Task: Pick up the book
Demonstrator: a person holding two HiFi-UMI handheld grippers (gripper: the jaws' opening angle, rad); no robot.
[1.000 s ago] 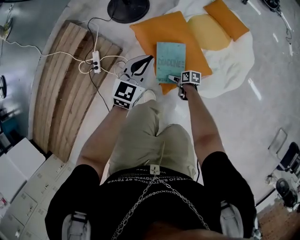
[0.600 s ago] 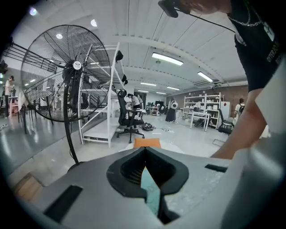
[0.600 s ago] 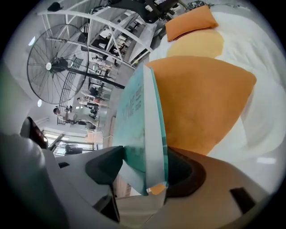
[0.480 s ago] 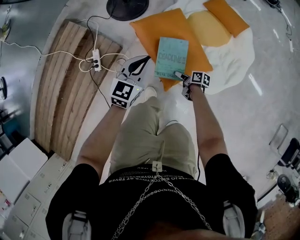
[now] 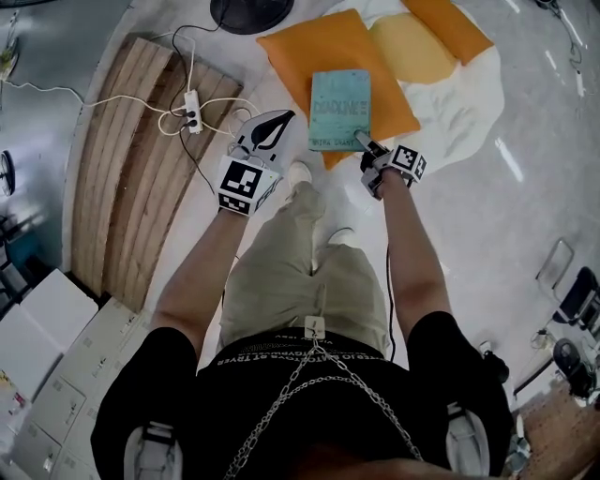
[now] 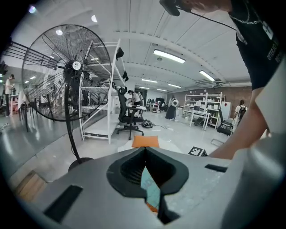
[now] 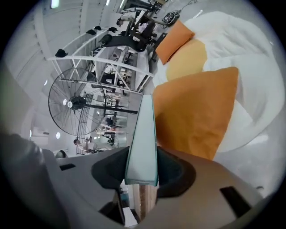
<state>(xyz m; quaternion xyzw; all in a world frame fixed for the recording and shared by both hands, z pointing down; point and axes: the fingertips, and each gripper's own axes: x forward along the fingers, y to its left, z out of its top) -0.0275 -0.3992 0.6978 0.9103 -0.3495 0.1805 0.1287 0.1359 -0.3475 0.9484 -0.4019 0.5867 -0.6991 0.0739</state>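
Up and rolled over since a second ago: right gripper (image 5: 363,142), jaws closing, pads pinching the near edge of the teal book (image 5: 339,111), seen edge-on between them (image 7: 143,143). Held out over the orange cushion (image 5: 323,52); touching it or clear, cannot tell. Left gripper (image 5: 284,116) pressed together on nothing, hovering just left of the book. White sheet (image 5: 469,108) spread to the right, fan base (image 5: 248,11) beyond.
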